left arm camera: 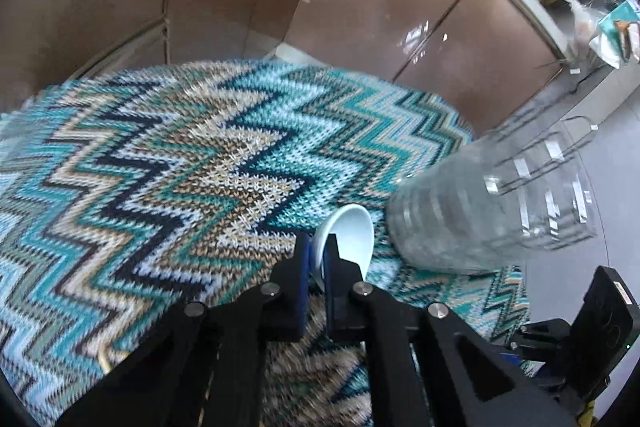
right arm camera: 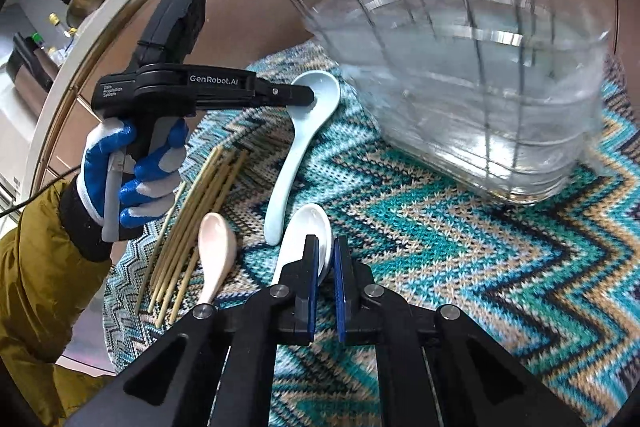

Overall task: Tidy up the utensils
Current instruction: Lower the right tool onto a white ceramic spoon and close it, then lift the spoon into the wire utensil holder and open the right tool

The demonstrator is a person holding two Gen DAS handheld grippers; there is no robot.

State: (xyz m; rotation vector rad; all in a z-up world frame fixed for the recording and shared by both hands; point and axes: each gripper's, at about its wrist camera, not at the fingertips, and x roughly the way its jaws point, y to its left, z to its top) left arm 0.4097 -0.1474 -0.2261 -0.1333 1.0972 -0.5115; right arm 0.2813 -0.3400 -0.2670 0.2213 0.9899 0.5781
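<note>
My left gripper [left arm camera: 317, 251] is shut on the bowl rim of a pale blue ceramic spoon [left arm camera: 350, 239]. In the right wrist view the left gripper [right arm camera: 306, 97] holds that pale blue spoon [right arm camera: 292, 163], whose handle slopes down toward the cloth. My right gripper [right arm camera: 326, 253] is shut on the bowl edge of a white ceramic spoon [right arm camera: 306, 227]. A pink spoon [right arm camera: 216, 243] and a bundle of bamboo chopsticks [right arm camera: 192, 223] lie on the cloth to the left. A clear plastic container with a wire rack [right arm camera: 472, 87] stands beyond the spoons; it also shows in the left wrist view [left arm camera: 492, 211].
A zigzag knitted cloth [left arm camera: 180, 179] covers the round table, whose edge falls off at the left in the right wrist view. Brown cabinet doors [left arm camera: 400, 7] stand behind. A counter with bags [left arm camera: 592, 23] is at the far right.
</note>
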